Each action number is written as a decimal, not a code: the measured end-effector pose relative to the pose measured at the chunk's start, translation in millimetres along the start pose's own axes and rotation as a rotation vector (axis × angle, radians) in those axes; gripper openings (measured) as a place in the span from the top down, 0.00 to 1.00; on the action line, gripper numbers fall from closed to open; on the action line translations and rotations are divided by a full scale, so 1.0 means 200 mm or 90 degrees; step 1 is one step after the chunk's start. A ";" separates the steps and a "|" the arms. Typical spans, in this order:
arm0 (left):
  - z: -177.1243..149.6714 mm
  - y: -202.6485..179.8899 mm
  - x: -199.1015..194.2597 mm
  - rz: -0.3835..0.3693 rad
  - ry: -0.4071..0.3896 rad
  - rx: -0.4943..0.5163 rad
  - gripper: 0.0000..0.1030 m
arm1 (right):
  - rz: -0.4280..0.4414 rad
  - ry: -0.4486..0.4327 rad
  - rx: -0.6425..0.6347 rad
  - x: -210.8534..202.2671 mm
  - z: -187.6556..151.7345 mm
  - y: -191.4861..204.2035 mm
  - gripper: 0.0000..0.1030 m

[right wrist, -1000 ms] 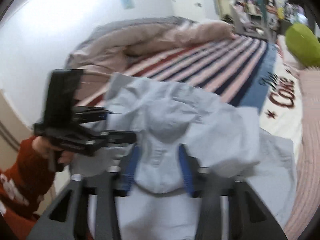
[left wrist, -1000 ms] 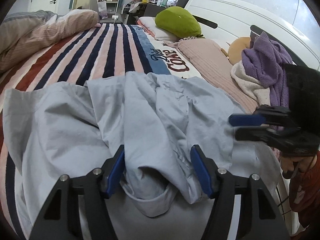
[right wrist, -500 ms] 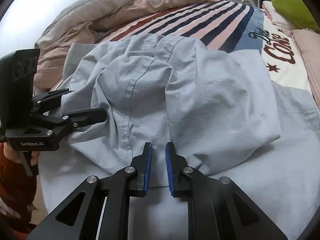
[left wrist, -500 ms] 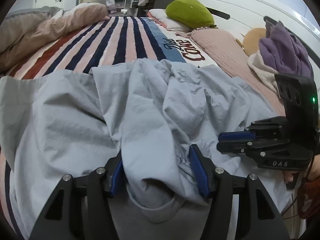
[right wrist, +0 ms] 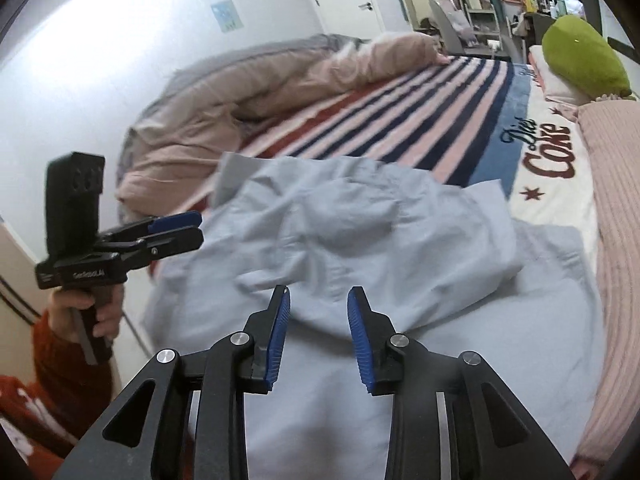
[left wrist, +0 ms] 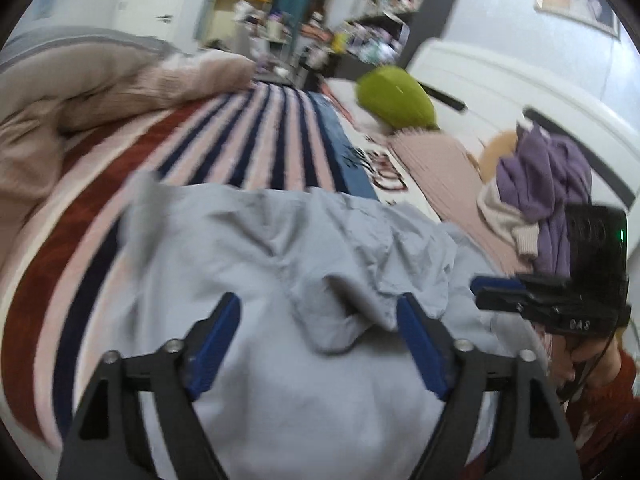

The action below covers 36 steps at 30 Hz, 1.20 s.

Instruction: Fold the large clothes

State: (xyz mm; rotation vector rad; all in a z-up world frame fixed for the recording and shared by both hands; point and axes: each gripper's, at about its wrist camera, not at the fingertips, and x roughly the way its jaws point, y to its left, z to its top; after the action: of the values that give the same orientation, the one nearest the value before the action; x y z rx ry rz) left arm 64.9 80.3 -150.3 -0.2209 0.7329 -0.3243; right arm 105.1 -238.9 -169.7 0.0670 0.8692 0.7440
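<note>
My left gripper (left wrist: 318, 334) tilts down over the shirt (left wrist: 304, 264); its jaws are opening, already wide. A cloth hump sits between the pads, touching neither. My right gripper (right wrist: 318, 330) also pitches down, jaws opening, a narrow gap so far, nothing pinched, cloth lying just past the tips. The shirt lies rumpled on the striped blanket (right wrist: 400, 120), upper part folded over the lower, toward 12 o'clock from both grippers. In the right view, a hand (right wrist: 86, 312) in a red sleeve (right wrist: 52, 360) holds the left gripper upright at 9 o'clock, beside the shirt's edge.
</note>
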 end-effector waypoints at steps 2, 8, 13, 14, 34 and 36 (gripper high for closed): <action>-0.09 0.08 -0.11 0.018 -0.017 -0.042 0.17 | 0.018 -0.009 -0.003 -0.03 -0.06 0.08 0.72; -0.47 0.37 -0.36 0.092 -0.031 -0.178 0.13 | 0.039 -0.030 -0.009 -0.01 -0.27 0.33 0.71; -0.73 0.52 -0.36 0.078 -0.003 -0.289 0.13 | 0.041 -0.026 0.024 0.07 -0.40 0.41 0.71; -0.78 0.53 -0.34 0.060 0.003 -0.309 0.13 | 0.033 -0.024 0.026 0.11 -0.43 0.43 0.71; -0.73 0.31 -0.09 -0.159 -0.088 -0.333 0.78 | -0.030 0.031 0.003 0.33 -0.51 0.46 0.73; -0.64 0.22 -0.13 -0.186 -0.111 -0.284 0.79 | -0.022 0.030 0.005 0.33 -0.51 0.45 0.72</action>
State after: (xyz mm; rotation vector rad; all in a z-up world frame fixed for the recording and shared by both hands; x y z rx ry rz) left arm -31.2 119.5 -241.4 -0.7739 0.5922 -0.4105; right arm 8.3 -154.5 -250.1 0.0418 0.9154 0.7125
